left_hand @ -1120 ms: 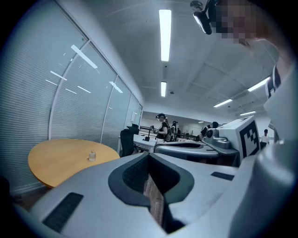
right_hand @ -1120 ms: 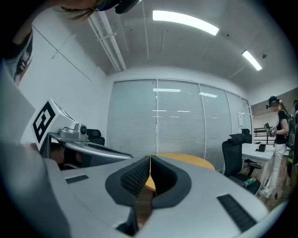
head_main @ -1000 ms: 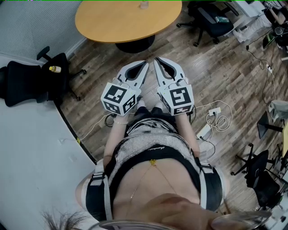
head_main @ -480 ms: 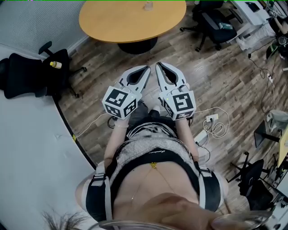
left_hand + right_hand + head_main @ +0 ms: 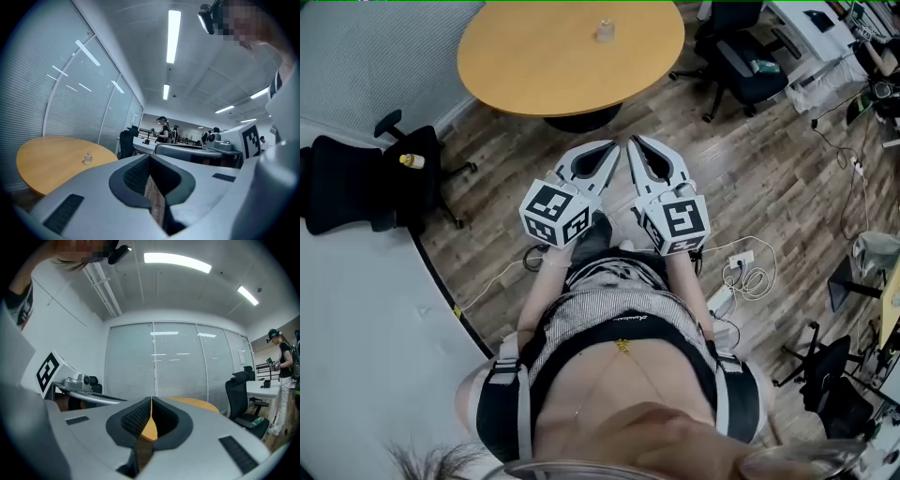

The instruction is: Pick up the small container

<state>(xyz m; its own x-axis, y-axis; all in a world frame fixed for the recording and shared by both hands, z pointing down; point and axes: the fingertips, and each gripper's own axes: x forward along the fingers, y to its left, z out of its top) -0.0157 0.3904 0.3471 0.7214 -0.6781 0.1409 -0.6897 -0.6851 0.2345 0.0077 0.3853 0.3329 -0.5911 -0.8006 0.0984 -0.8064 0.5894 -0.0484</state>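
Left gripper (image 5: 611, 147) and right gripper (image 5: 632, 142) closed, empty; small container (image 5: 605, 30) top-centre on table (image 5: 534, 70), so open jaws before reaching.

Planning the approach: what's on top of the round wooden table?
Only the small container, clear and upright, alone toward the far side of the round table. The far rim lies outside the head view.
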